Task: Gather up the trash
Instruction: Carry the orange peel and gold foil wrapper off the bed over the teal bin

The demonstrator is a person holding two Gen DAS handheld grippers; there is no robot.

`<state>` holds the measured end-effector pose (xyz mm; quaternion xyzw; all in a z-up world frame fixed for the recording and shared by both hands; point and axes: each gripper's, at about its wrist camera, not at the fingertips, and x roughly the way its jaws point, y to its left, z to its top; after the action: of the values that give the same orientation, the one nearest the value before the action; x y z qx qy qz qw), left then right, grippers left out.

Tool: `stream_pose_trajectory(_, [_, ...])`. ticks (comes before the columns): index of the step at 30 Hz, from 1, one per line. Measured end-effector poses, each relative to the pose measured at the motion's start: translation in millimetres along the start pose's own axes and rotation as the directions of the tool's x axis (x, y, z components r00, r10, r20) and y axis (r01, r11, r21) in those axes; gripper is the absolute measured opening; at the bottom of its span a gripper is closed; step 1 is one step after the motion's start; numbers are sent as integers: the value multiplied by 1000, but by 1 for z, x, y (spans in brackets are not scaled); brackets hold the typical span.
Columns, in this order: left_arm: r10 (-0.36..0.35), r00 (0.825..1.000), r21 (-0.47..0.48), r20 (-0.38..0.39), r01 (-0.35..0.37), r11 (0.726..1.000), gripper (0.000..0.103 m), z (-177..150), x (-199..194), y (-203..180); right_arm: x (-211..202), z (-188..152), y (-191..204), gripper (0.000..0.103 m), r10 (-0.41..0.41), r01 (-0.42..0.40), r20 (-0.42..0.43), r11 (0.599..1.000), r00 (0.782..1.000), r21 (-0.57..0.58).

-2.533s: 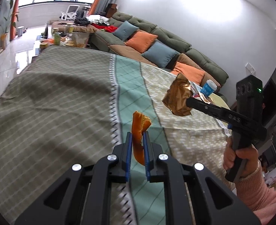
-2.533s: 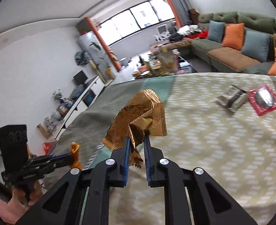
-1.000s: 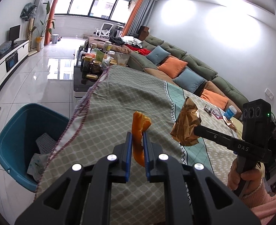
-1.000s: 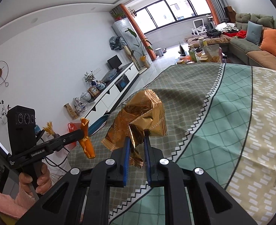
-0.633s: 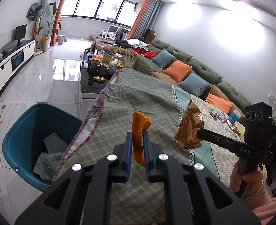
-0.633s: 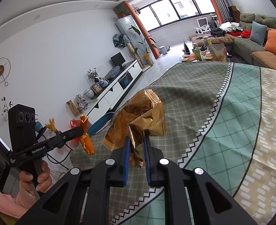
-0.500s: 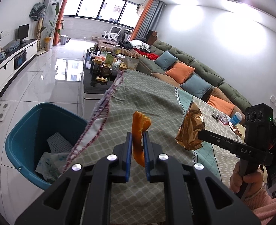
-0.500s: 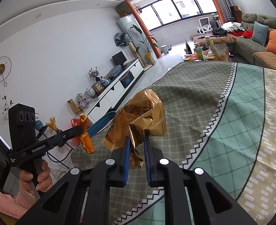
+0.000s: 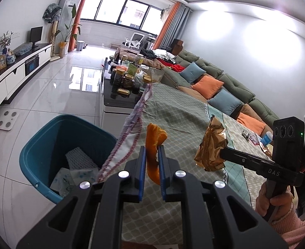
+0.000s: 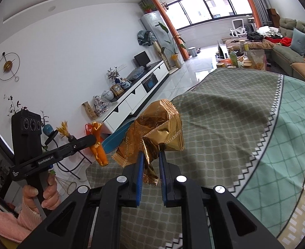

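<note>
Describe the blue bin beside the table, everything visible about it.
The bin is a teal-blue tub with rounded corners, a rolled rim and what looks like smooth plastic walls. It stands upright and open on the white tiled floor, just off the table's end, below the hanging cloth edge, which hides its near right corner. Inside lie a white mesh-textured sheet and pale, blue-speckled wrappers; it is far from full. Neither gripper touches it. In the right wrist view only a blue sliver shows.

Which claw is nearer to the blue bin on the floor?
Left. The left claw, shut on orange peel, is beside the blue bin; the right claw, shut on gold wrapper, is farther over the table.
</note>
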<state>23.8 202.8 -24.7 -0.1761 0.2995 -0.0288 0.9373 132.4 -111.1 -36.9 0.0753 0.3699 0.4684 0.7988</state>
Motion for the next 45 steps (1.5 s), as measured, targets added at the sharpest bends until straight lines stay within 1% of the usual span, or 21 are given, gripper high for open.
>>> stream_pose_trajectory(14, [29, 999, -19, 20, -28, 999, 13, 1, -11, 16, 21, 6, 17, 15, 26, -27, -32, 999, 999, -44])
stream_pose_trajectory(25, [61, 997, -30, 37, -60, 998, 13, 1, -16, 18, 36, 14, 24, 15, 40, -43, -49, 997, 998, -71])
stream_pose_trajectory(35, [94, 995, -49, 45, -92, 995, 13, 4, -19, 29, 49, 17, 37, 15, 54, -60, -64, 994, 996, -96])
stream_pose_trajectory(45, [119, 992, -70, 49, -116, 991, 13, 1, -20, 32, 60, 21, 48, 15, 62, -71, -80, 990, 995, -120])
